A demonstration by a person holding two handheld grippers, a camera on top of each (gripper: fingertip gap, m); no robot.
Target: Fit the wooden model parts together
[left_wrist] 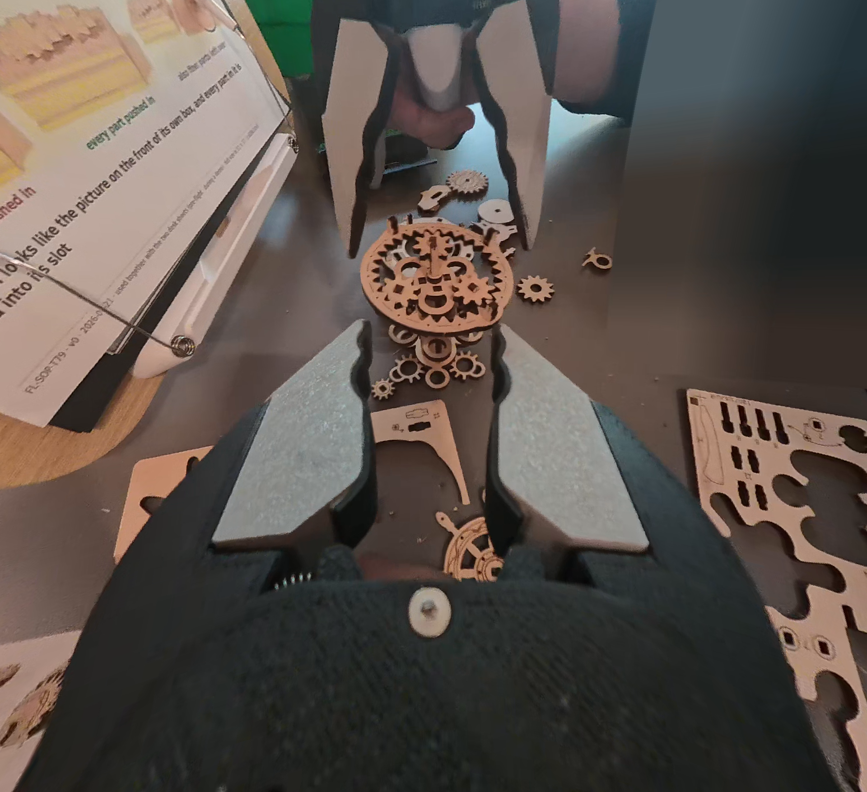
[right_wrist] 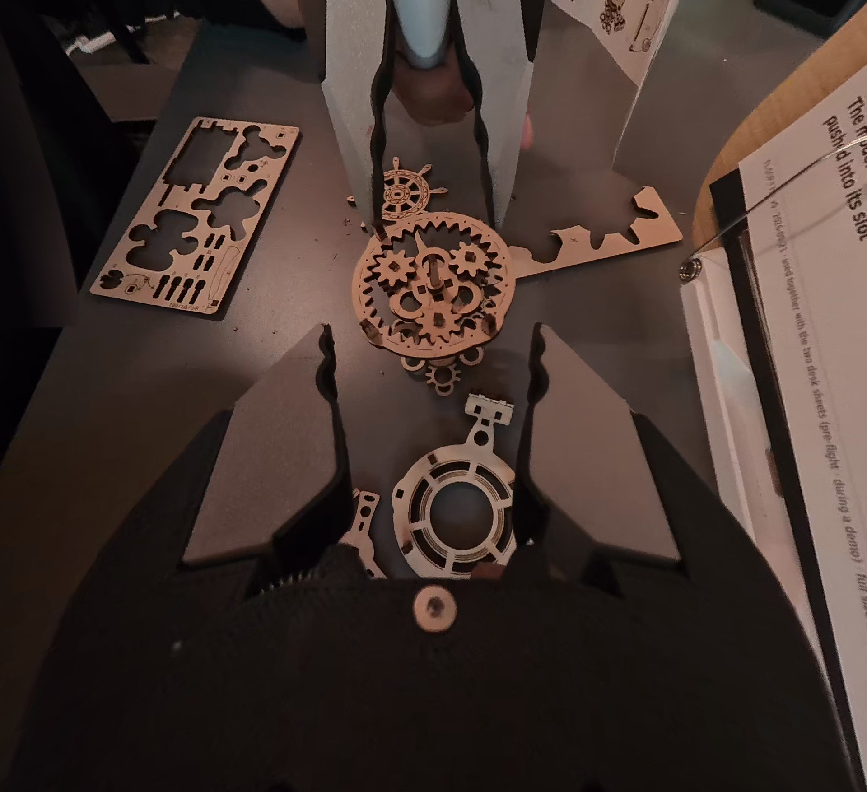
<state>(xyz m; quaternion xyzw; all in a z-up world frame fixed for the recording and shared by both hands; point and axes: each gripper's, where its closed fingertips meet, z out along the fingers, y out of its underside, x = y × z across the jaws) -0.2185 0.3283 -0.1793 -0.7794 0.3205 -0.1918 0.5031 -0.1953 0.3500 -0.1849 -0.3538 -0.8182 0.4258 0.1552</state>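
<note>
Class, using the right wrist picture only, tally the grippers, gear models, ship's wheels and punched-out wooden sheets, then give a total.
Grippers: 2, left gripper, right gripper
Gear model: 1
Ship's wheel: 1
Punched-out sheets: 2, large sheet, jagged strip
Total: 6

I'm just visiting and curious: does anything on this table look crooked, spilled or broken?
Yes, mildly. The round gear assembly sits tilted, propped on a pile of loose wooden rings rather than flat. Small gears and wood crumbs are scattered over the dark table. Nothing looks broken. Both grippers are open and empty.
</note>
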